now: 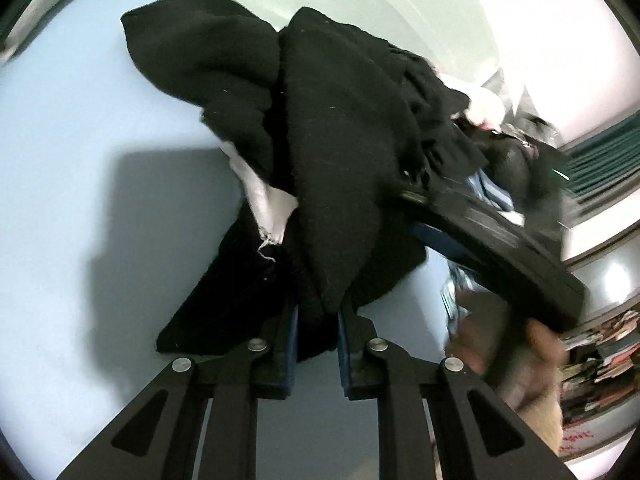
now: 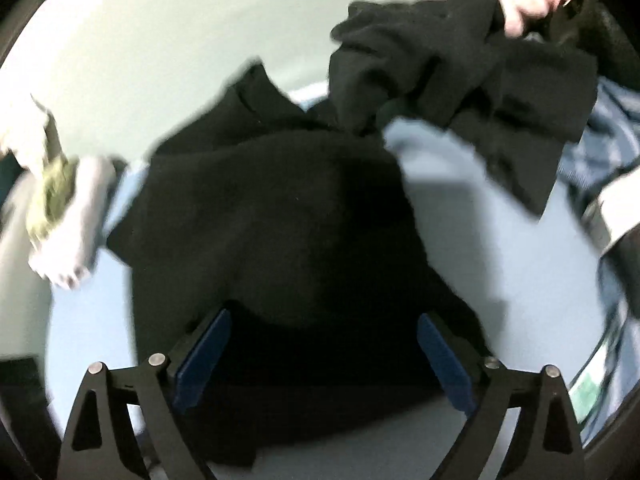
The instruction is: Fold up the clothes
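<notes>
A black fleece garment [image 1: 332, 128] hangs bunched above the light blue table [image 1: 80, 160], with a white lining patch [image 1: 268, 204] showing. My left gripper [image 1: 318, 316] is shut on a fold of it at its lower edge. In the right wrist view the same black garment [image 2: 280, 216] spreads in front of my right gripper [image 2: 324, 344], whose jaws stand wide apart with the cloth lying between the blue pads [image 2: 204, 356]. Its far part [image 2: 460, 76] is lifted at the upper right. The view is blurred by motion.
The right gripper's black body [image 1: 500, 248] and the person's hand [image 1: 520, 360] cross the right side of the left wrist view. A pile of other clothes [image 1: 516, 148] lies behind. A grey-white and green garment [image 2: 60, 208] lies at the left, blue checked cloth [image 2: 600, 148] at the right.
</notes>
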A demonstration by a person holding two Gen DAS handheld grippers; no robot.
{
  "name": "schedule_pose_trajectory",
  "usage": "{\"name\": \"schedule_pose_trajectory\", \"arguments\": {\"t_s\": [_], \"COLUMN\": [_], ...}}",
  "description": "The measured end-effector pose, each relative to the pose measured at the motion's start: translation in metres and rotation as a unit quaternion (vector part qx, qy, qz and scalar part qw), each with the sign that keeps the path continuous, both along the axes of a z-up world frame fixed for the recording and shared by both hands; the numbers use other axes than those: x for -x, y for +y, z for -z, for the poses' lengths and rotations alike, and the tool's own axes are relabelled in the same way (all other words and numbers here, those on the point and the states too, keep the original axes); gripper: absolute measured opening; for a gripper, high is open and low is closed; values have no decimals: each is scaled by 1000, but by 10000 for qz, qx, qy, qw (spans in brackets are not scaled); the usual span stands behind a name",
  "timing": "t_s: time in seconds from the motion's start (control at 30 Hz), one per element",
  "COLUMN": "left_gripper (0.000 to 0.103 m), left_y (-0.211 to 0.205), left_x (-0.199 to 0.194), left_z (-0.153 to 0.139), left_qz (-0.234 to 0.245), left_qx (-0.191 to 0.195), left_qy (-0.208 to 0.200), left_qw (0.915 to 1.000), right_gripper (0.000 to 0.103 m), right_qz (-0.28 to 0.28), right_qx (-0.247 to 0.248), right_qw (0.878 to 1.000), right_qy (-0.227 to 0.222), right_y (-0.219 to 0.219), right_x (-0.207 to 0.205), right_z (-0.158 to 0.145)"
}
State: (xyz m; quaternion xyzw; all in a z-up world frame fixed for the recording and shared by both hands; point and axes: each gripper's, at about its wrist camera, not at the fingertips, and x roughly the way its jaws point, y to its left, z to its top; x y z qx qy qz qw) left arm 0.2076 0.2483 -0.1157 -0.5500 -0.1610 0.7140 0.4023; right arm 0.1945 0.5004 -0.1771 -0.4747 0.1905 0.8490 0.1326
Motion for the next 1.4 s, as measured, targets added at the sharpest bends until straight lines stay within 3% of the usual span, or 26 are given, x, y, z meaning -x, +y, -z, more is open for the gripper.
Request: {"name": "schedule_pose_trajectory", "arguments": {"t_s": [0.03,0.07,0.1,0.13,0.17,0.27,0.37,0.43,0.47,0.5,0.6,0.67,0.73,0.87,1.03,1.13,1.23,1.27,1.37,1.4], "left_gripper": [12,5,0,0,0,0,1,20,57,80,80,79,77,66,66,66,66,66,66,66], "left_y": [-9,-24,-35,-51,-67,-98,-117,-130,-130,-130,-126,-104,-83,-57,-26,-15,-6,-2,-2,-7], "left_x": [-9,-19,-25,-34,-41,-53,-56,-56,-53,-49,-34,-18,1,37,86,113,132,136,135,131], "left_z": [-3,-6,-10,-17,-26,-46,-52,-52,-50,-48,-40,-28,-16,-14,-48,-58,-54,-48,-25,-22], "left_qz": [-49,-141,-174,-160,-188,-282,-521,-846,-996,-1145,-1212,-1259,-1299,-1243,-1261,-1453,-1482,-1442,-1448,-1488], "left_qx": [-48,-105,-217,-468,-431,-24,411,657,697,727,655,960,1129,567,400,317,229,221,104,-57], "left_qy": [-9,-48,-97,-177,-53,368,606,666,637,601,638,652,471,176,644,793,671,556,154,70], "left_qw": [10000,9998,9996,9986,9989,9989,9960,9920,9905,9889,9884,9852,9840,9905,9891,9857,9864,9877,9893,9888], "right_gripper": [71,38,25,19,12,0,0,4,25,47,62,79,80,83,83,83,90,89,19,14], "right_qz": [-45,-129,-269,-371,-423,-836,-1439,-1454,-1306,-1056,-475,-344,-324,-561,-1099,-1261,-1299,-1289,-1101,-930], "right_qx": [-189,-345,-454,-476,-331,-95,463,376,262,201,30,-314,-670,-984,-1771,-1734,-1689,-1613,-803,-397], "right_qw": [9998,9993,9985,9981,9985,9964,9870,9872,9902,9937,9985,9972,9945,9906,9712,9684,9703,9729,9884,9919], "right_qy": [50,93,126,131,118,25,-546,-529,-422,-314,282,578,741,773,1154,1273,1146,1042,671,770], "right_y": [-10,-20,-28,-35,-38,-56,-88,-92,-87,-75,-38,-18,-3,24,-20,-35,-35,-33,-22,-17], "right_x": [-5,-12,-21,-32,-46,-92,-128,-142,-144,-143,-137,-128,-110,-63,-21,8,50,65,92,87], "right_z": [4,7,7,9,11,22,49,53,50,45,14,-4,-13,-19,-35,-42,-40,-36,-11,-8]}}
